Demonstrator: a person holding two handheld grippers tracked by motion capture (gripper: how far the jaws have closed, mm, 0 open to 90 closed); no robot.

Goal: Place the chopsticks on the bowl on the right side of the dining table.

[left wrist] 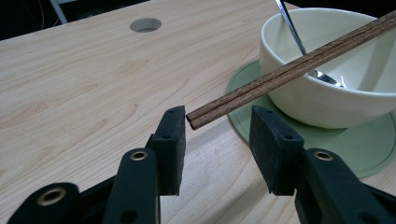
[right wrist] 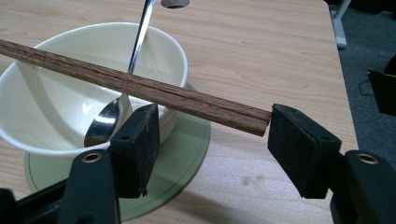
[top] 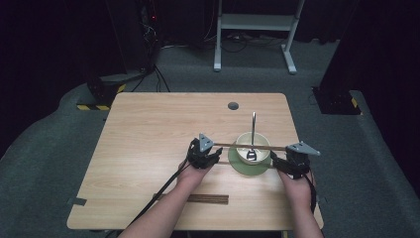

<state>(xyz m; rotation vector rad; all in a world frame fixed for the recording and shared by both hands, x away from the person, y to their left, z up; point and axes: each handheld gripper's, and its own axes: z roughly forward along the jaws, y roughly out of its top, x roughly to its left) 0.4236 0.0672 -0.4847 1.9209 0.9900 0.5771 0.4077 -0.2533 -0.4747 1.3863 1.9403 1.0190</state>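
High view: the table had wide bare wood to the left and behind; the cable hole sat near the far edge. The bowl on its green saucer stood close to the right edge, so little room on that side. My left gripper was just left of the bowl, my right gripper just right of it, near the table's right edge. The chopsticks lay across the bowl rim, long axis running left to right between my grippers. A spoon stood in the bowl, handle pointing away from me. A dark wooden strip lay near the front edge, well apart.

Left gripper view: my jaws stood apart. The chopsticks pair's end sat between the pads, touching the left pad or just beside it; I could not tell which. Clear gap to the right pad. The sticks ran up and right over the bowl. Open wood to the left.

Right gripper view: my jaws stood apart. The chopsticks end lay between them, against or just short of the right pad, passing above the left one. Long axis ran up-left across the bowl. The table edge was close on the right.
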